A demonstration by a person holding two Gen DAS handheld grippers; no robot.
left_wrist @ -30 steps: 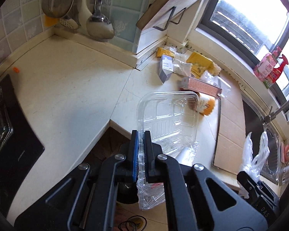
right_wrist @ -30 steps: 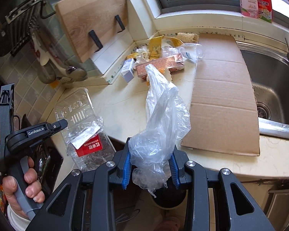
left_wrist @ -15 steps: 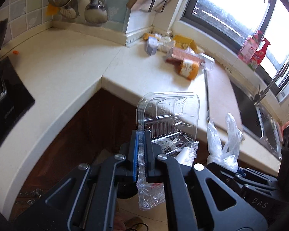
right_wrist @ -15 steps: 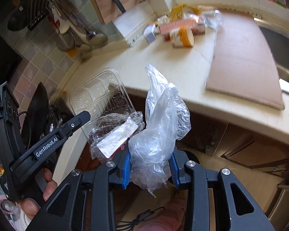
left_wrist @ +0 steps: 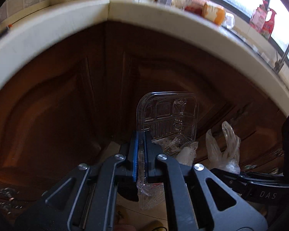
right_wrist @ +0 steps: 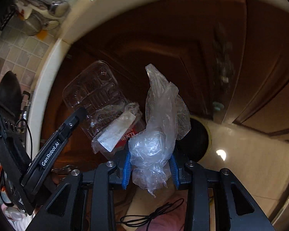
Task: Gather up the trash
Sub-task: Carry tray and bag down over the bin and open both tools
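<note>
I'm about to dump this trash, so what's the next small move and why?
Probably carry the right tool, shut on the crumpled plastic bag, over the dark round bin opening just right of it before releasing. The left tool still pinches the clear plastic tray further away.

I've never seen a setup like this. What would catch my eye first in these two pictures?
Probably the two black handheld grippers, each clamped on rubbish below the pale countertop edge. The left gripper pinches the rim of a clear plastic tray that stands up against the dark wooden cabinet doors. The right gripper squeezes a crumpled clear plastic bag, with a round black bin opening on the floor just behind it.
</note>
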